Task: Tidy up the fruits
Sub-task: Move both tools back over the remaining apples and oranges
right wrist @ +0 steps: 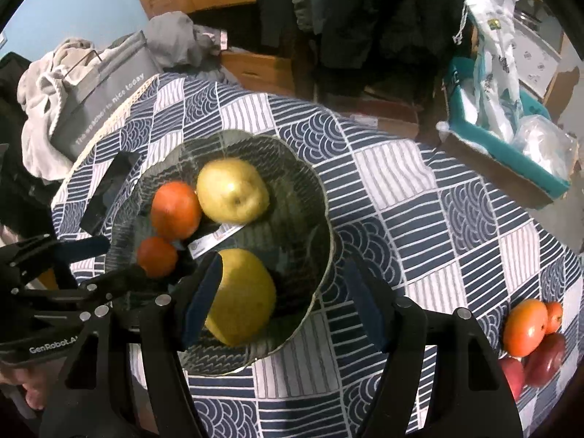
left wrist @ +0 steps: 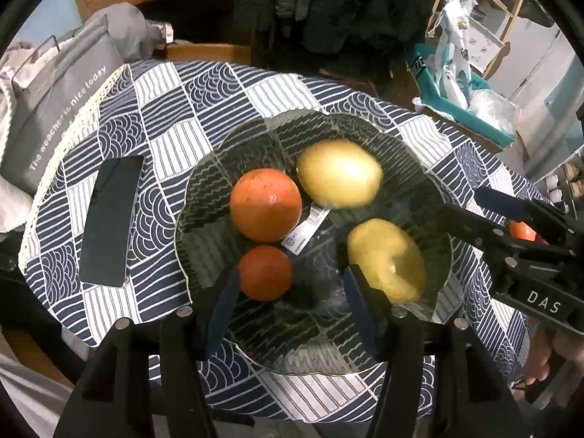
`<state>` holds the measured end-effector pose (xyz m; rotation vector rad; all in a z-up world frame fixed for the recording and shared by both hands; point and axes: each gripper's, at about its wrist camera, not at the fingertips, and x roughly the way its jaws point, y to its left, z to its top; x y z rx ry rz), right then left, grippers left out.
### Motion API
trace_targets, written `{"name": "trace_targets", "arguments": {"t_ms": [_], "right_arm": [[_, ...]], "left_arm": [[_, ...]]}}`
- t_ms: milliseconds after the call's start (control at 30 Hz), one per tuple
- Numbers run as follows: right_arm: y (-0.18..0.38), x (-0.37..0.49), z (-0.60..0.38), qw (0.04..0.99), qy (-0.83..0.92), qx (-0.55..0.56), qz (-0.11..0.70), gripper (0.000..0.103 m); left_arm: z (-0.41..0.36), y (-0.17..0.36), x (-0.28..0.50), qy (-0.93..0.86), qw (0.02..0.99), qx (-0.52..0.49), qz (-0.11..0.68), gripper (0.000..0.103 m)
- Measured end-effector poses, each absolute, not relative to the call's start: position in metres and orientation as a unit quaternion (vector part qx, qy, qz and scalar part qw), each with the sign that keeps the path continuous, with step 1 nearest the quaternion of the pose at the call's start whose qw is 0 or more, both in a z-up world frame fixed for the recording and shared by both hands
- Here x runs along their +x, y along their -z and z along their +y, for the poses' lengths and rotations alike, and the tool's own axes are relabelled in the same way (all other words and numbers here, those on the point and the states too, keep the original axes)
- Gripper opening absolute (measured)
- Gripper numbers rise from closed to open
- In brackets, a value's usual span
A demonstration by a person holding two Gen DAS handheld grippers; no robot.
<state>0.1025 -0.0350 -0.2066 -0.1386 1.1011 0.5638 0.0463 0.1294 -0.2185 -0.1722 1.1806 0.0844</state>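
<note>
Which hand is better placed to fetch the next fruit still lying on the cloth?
Right. The loose fruits lie on the cloth at the right gripper's side, while the left gripper hovers over the glass bowl.

A round table covered by a navy-and-white patterned cloth carries a scalloped dark glass bowl and, beside it, a flat black phone. Near the cloth's edge, well apart from the bowl, lie orange fruits touching red fruits.
</note>
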Motion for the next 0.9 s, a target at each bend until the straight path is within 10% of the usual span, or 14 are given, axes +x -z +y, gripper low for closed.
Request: {"name": "trace_targets", "arguments": {"t_ms": [900], "right_arm": [[0.141,0.08,-0.099,0.87,-0.191,-0.075,0.448,0.071]], "left_arm": [[0.075,0.152,0.04,0.016,0.868,-0.07,0.491,0.074]]}}
